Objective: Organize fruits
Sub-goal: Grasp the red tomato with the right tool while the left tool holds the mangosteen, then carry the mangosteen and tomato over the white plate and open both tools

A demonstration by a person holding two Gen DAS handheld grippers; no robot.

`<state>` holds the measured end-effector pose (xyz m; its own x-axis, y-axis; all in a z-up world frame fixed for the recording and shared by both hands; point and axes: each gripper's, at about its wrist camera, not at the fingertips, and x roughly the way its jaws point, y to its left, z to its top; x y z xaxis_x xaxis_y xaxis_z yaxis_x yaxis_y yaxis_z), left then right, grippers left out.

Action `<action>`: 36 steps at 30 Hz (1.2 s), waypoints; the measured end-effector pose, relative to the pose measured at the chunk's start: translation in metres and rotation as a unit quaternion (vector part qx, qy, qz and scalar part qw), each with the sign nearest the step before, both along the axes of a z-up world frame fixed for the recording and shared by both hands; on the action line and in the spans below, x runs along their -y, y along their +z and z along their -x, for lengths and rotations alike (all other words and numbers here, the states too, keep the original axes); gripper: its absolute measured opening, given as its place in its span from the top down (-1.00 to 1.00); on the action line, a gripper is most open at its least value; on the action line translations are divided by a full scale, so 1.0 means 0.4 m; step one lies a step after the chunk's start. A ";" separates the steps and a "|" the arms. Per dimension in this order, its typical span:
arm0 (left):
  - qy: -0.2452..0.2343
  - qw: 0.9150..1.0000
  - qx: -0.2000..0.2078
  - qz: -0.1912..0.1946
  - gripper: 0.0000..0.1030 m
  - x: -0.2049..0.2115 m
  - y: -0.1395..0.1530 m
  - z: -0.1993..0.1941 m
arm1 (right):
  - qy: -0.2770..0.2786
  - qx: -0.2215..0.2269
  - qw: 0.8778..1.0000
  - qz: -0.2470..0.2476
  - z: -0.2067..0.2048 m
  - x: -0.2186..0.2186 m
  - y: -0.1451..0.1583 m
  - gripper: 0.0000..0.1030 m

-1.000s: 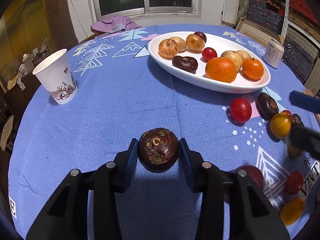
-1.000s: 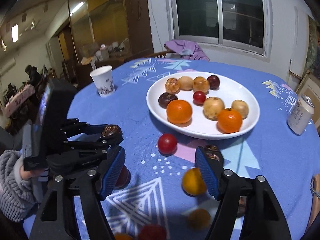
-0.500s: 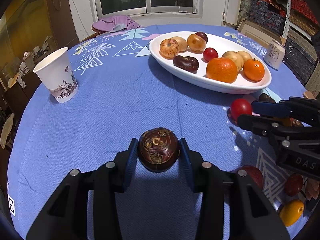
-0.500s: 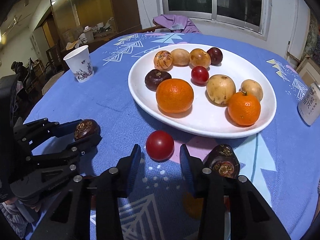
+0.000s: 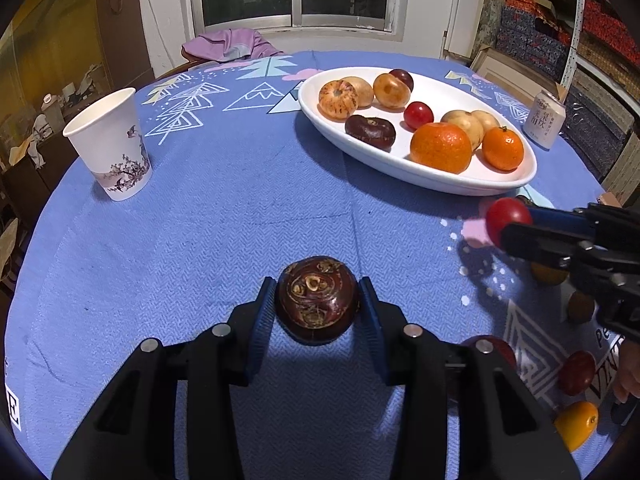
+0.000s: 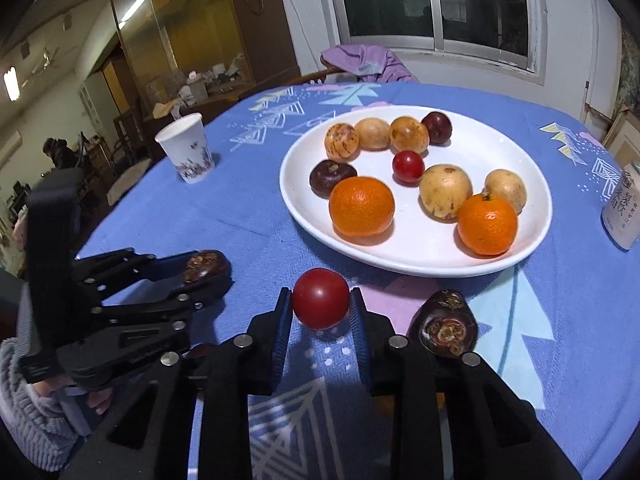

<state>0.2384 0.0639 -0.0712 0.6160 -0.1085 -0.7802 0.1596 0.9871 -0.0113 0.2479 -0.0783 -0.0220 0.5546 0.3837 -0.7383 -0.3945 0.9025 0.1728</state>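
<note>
Two hand-held grippers are in your hands, each clamped on one fruit above a round bench covered with a blue patterned cloth [image 5: 200, 240]. Your left hand-held gripper [image 5: 318, 310] has its blue-padded fingers closed against both sides of a dark brown water chestnut [image 5: 317, 299], held clear of the cloth, with its shadow below. In the right wrist view the same gripper appears at the left [image 6: 208, 270], the chestnut at its tip. Your right hand-held gripper [image 6: 320, 312] grips a red cherry tomato [image 6: 320, 298] between its pads; in the left wrist view that tomato [image 5: 506, 216] sits at the gripper's tip, near the front edge of the plate. A white oval plate [image 6: 532, 184] lies beyond both grippers, holding two oranges, two pale yellow fruits, three speckled tan fruits, a dark water chestnut, a small red tomato and a dark red fruit. Just right of your right gripper, a second water chestnut [image 6: 446, 324] rests on the cloth. More red and yellow fruits lie loose at the right in the left wrist view. A paper cup [image 5: 110, 144] stands well to the left, and a drink can [image 5: 544, 120] stands right of the plate.
</note>
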 end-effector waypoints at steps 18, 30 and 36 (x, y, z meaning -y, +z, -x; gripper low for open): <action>-0.019 0.996 0.082 0.039 0.20 0.119 0.255 -0.132 | -0.074 0.069 0.990 -0.095 -0.120 0.184 0.211 0.43; 0.005 0.999 0.018 0.045 0.20 0.169 0.111 -0.346 | -0.110 0.014 0.992 -0.052 -0.370 0.207 0.065 0.43; -0.008 0.999 0.006 0.052 -0.02 0.173 0.075 -0.382 | -0.114 -0.006 0.993 -0.029 -0.407 0.193 0.004 0.39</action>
<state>0.3912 -0.0052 -0.0414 0.6226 -0.1976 -0.7572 0.1756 0.9782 -0.1109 0.4107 -0.1555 -0.0206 0.6234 0.2912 -0.7256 -0.1778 0.9566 0.2310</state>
